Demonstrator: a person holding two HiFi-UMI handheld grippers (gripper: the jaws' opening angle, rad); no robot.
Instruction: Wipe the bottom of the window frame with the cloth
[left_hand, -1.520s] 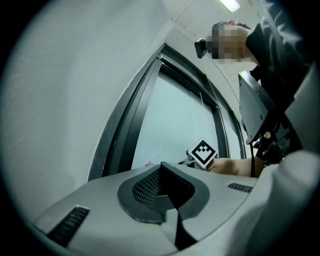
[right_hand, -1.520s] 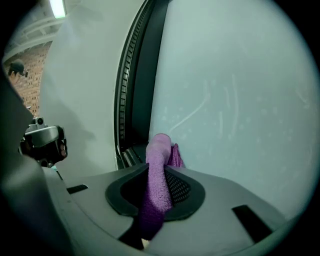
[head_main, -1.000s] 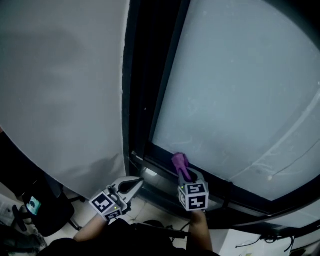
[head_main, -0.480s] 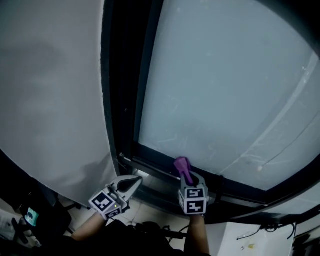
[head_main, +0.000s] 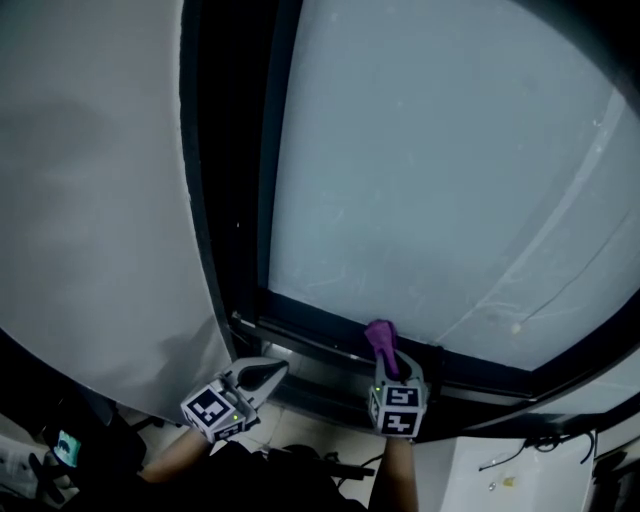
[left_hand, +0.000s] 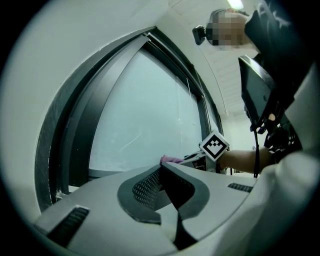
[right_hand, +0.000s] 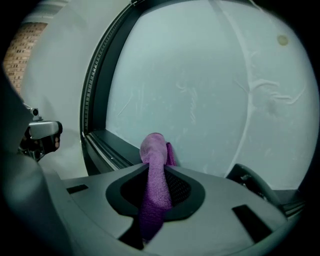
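Ahead of right gripper: frame is running left-right, cloth tip reaching it.
Right jaws: clamping cloth.
Left gripper: idling closed, empty.

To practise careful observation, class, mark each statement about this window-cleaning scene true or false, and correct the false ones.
1. The right claw is clamped on a purple cloth. True.
2. The left claw holds a cloth too. False: its jaws are together with nothing between them.
3. The cloth's free end is at the top of the window frame. False: it is at the frame's bottom rail, close against the glass.
4. In the head view, the left claw is to the left of the right claw. True.
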